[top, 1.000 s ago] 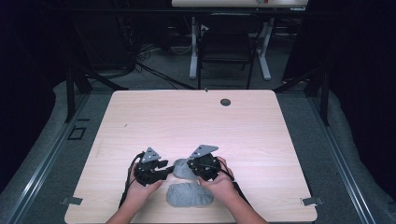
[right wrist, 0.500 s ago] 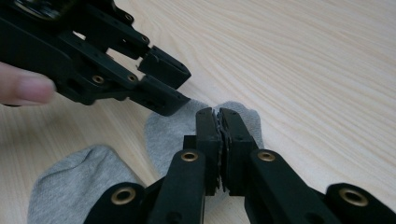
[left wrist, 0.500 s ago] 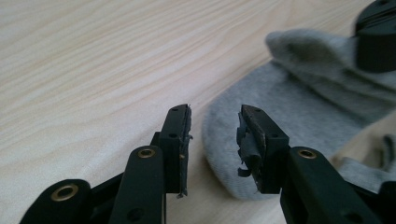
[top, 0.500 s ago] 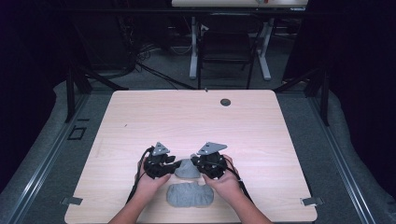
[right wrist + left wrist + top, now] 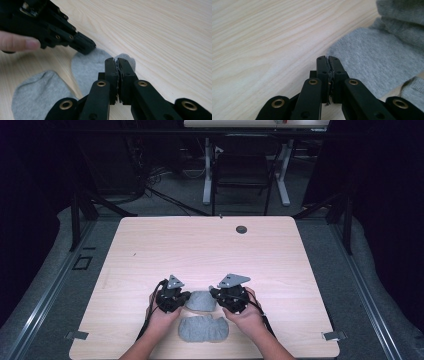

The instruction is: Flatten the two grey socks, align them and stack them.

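Observation:
Two grey socks lie near the table's front edge. The farther sock [image 5: 200, 301] lies between my grippers; the nearer sock [image 5: 202, 329] rests flat just in front of it. My left gripper [image 5: 187, 296] is shut, its tip pinching the farther sock's [image 5: 374, 60] left edge, as the left gripper view [image 5: 328, 58] shows. The right gripper [image 5: 213, 293] is shut on that sock's opposite edge, where a small fold of the sock [image 5: 126, 58] puckers up at the jaw tip [image 5: 116, 60]. In the right gripper view, the left gripper [image 5: 86, 47] touches the sock from the far side, and the nearer sock [image 5: 37, 92] lies at lower left.
The light wooden table [image 5: 200, 250] stretches out beyond the socks. A dark round grommet [image 5: 241, 229] sits near its far edge. A desk frame and chair [image 5: 242, 170] stand on the floor behind the table.
The left gripper has moved right up to the farther sock's edge, and the right gripper has shifted slightly right. Both now sit at the sock's two ends.

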The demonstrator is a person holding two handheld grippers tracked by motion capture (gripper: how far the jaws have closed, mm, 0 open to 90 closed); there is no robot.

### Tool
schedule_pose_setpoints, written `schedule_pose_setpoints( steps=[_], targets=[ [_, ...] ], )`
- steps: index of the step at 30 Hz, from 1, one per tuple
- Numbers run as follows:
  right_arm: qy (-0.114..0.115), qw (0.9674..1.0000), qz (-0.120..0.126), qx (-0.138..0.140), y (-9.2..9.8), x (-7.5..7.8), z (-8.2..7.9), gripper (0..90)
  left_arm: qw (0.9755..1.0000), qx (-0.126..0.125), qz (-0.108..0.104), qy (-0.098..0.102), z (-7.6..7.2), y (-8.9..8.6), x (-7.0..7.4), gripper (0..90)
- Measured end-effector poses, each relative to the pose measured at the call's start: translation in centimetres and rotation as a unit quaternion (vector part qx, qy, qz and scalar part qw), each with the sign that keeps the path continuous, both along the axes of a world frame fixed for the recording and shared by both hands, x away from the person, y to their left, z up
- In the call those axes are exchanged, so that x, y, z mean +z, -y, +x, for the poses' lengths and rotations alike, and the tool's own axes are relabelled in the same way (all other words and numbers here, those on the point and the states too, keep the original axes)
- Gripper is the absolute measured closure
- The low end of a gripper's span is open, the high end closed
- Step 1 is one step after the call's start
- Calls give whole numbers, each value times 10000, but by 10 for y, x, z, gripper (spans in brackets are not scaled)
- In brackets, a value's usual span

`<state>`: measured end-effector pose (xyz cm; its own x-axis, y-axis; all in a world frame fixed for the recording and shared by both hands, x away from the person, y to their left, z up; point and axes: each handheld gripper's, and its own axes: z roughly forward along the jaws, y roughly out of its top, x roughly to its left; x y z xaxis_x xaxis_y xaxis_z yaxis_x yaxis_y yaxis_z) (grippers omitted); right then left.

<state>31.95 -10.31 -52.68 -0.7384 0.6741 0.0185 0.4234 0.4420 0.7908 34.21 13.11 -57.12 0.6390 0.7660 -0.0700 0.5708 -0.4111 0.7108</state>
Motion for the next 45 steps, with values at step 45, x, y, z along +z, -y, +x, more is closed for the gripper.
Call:
schedule_pose_setpoints(
  steps=[45],
  targets=[
    [-963, 9919, -144, -816, 27, -34, 25, 751, 9994, -76, -229, -257, 4, -4, 0, 767]
  ],
)
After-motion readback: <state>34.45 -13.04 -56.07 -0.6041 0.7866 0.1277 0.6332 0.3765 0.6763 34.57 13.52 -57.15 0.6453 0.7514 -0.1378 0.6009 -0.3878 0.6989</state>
